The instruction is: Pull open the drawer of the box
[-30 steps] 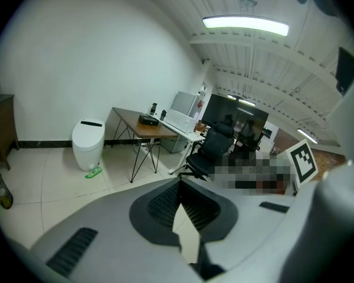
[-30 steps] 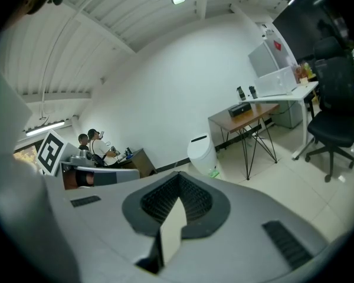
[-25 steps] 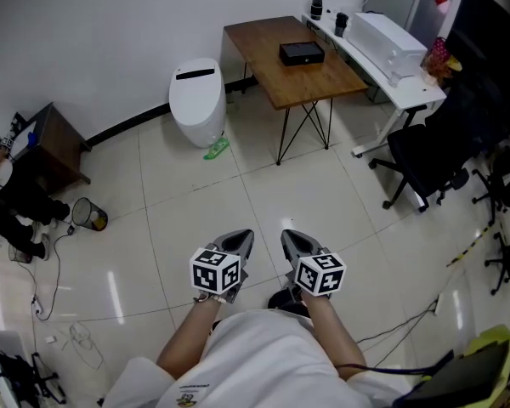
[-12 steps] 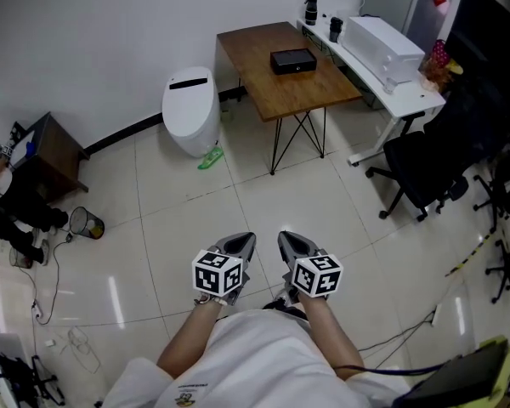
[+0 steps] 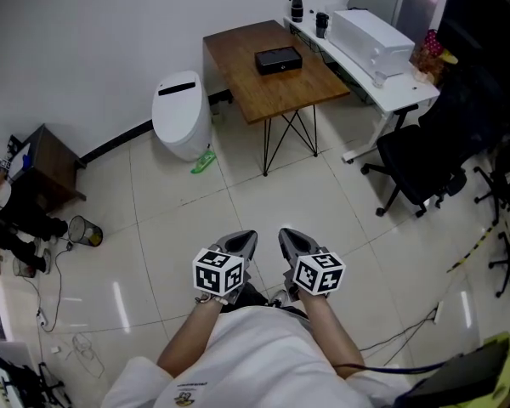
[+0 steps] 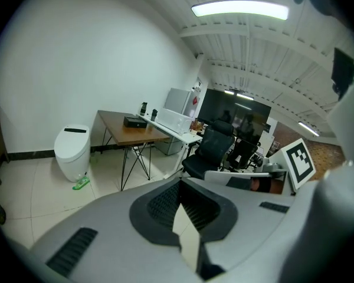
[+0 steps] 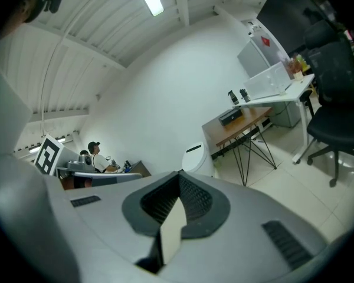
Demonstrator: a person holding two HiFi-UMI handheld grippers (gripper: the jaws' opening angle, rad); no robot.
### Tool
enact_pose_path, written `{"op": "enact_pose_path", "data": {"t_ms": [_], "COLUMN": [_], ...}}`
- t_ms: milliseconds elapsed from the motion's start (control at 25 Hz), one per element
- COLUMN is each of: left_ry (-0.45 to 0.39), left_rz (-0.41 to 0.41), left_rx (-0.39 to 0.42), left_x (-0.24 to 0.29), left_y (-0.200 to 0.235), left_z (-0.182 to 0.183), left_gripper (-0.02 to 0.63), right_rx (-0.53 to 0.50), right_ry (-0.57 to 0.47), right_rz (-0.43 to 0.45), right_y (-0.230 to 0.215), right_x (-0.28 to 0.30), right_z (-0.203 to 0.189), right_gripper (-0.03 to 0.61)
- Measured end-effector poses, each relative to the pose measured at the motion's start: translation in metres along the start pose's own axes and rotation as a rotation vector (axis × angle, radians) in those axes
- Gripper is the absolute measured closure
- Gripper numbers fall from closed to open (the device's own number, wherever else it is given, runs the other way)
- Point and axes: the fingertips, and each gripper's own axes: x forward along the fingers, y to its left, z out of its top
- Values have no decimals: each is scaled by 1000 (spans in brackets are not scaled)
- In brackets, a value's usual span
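Note:
The box [image 5: 279, 59] is small, black and flat, lying on a brown wooden table [image 5: 238, 66] across the room. It also shows far off in the left gripper view [image 6: 134, 121] and the right gripper view [image 7: 230, 117]. Its drawer is too small to make out. My left gripper [image 5: 242, 243] and right gripper [image 5: 291, 238] are held side by side close to my body, over the tiled floor, well short of the table. Both are shut with nothing between the jaws, as the left gripper [image 6: 180, 181] and right gripper [image 7: 179, 174] show in their own views.
A white rounded bin [image 5: 181, 113] stands left of the table, with a green item [image 5: 202, 161] on the floor beside it. A white desk [image 5: 382, 75] carrying a white machine [image 5: 370, 39] runs along the right. A black office chair [image 5: 421, 155] and a dark cabinet [image 5: 47, 160] flank the floor.
The view has shifted: table, box and white bin have slid leftward in the head view. Both grippers keep the same place in front of my body, still shut.

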Motion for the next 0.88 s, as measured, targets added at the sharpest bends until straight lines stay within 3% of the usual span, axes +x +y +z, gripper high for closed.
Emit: {"op": "enact_pose_path", "data": {"t_ms": [280,880], "left_ry": [33,34], "left_rz": [-10,-74], "left_rx": [10,-36], "left_x": [21,84], "left_y": [-3,16], "left_z": [4,34], "left_gripper": [612,612], "right_rx": [1,19], "right_ry": [27,4], "right_rz": [-14,-108], "right_y": [-17,-77], "right_x": [0,21], "right_z": [-1,35], "right_gripper": [591,591]}}
